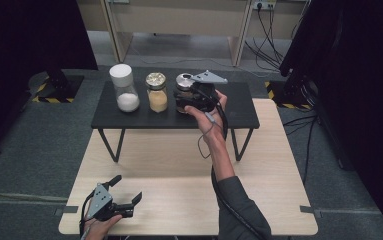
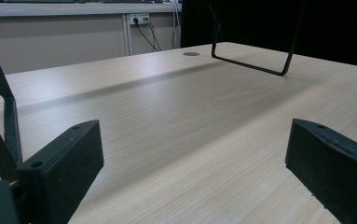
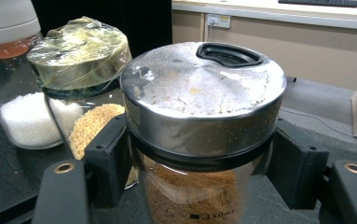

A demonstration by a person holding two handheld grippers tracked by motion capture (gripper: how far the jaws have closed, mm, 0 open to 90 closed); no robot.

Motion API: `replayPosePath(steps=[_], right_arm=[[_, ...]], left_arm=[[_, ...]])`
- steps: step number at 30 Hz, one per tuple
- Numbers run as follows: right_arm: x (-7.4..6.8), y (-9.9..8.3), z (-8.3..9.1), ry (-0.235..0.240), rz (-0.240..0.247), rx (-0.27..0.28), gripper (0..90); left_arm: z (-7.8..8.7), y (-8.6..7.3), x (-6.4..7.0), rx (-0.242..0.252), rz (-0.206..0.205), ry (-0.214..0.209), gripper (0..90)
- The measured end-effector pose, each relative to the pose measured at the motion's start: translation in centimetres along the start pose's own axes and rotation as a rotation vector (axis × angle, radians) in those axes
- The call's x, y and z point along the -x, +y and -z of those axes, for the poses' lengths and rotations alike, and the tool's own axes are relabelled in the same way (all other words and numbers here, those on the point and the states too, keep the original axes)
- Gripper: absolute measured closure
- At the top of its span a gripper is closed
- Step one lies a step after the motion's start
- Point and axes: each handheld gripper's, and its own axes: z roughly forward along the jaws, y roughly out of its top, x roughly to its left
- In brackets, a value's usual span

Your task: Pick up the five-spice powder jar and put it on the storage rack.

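Steel-lidded glass jar (image 3: 199,140) of brown granules stands upright, rightmost of three on the far black shelf (image 1: 104,117); black jaws flank its neck. Lid dusted with pale crumbs.

Right forearm (image 1: 222,165) extends forward, sleeve at the elbow. Right hand (image 1: 206,111) carries the right gripper (image 1: 191,99), jaws closed against both sides of a jar. Left hand (image 1: 96,227) at the near edge holds the left gripper (image 1: 126,192), jaws spread wide, gripping nothing.

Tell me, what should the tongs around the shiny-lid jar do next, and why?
Probably squeeze shut, then lift. The right tongs sit either side of the steel-lidded jar just under its lid, seemingly not yet gripping, while it stands on the black shelf beside the foil-topped jar.
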Motion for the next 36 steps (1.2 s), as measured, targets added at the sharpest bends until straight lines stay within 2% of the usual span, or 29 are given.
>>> replayPosePath(steps=[25,27,30,36], right_arm=[[-0.1,-0.8,-1.1,-0.014,0.010,0.022,30.8],[0.0,-0.8,-1.0,-0.012,0.013,0.018,24.7],[0.1,-0.8,-0.9,-0.010,-0.013,0.019,16.6],[0.2,-0.9,-0.5,0.001,-0.054,0.020,7.3]], left_arm=[[0.0,0.0,0.0,-0.002,-0.001,0.000,3.8],[0.0,0.0,0.0,-0.002,-0.002,0.000,3.7],[0.0,0.0,0.0,-0.002,0.000,0.000,3.8],[0.0,0.0,0.0,-0.001,0.000,0.001,3.7]])
